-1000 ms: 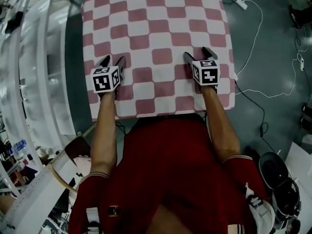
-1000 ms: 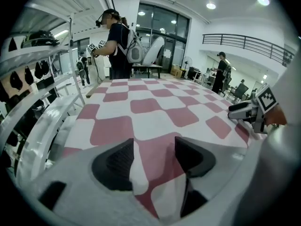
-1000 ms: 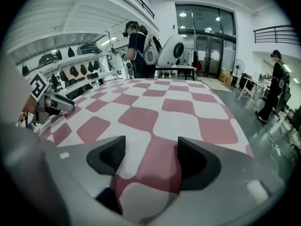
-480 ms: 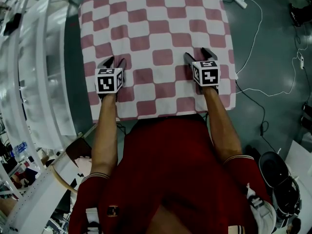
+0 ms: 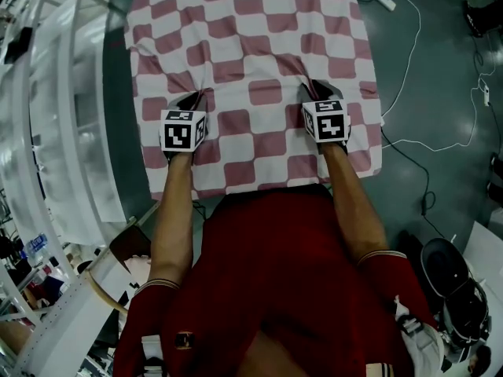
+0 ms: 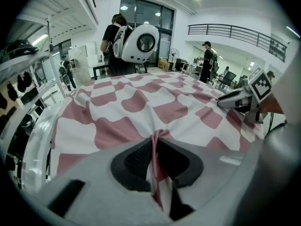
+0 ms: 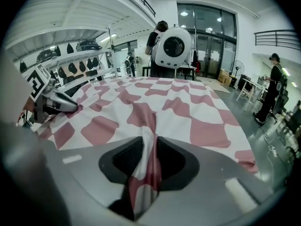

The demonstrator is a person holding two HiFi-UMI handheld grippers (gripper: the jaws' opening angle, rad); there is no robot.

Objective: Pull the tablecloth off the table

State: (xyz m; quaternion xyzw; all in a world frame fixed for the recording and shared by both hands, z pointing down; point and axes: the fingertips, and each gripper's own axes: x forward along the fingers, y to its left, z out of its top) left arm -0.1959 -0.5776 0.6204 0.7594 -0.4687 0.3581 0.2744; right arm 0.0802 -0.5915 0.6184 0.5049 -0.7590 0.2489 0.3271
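Observation:
A red-and-white checked tablecloth [image 5: 251,53] covers the table in the head view. My left gripper [image 5: 191,99] rests on its near left part and its jaws are closing; a pinched ridge of cloth [image 6: 157,135] stands between its pads [image 6: 136,159]. My right gripper [image 5: 314,89] sits on the near right part, jaws also closing, with a raised fold of cloth [image 7: 149,131] pressed between its pads [image 7: 129,157]. Creases fan out from both grips across the tablecloth [image 7: 155,98]. Each gripper view also shows the other gripper: right [image 6: 240,98], left [image 7: 54,102].
White shelving [image 5: 47,93] runs along the table's left side. A power strip [image 5: 385,1] and white cables [image 5: 409,77] lie on the floor to the right. A person with a white backpack [image 6: 141,41] stands beyond the table's far end. A black chair [image 5: 452,289] stands at the lower right.
Both grippers' jaws have come together on the cloth, raising a fold in each. The cloth, flat before, now shows creases running to both grips, and its far left corner has shifted.

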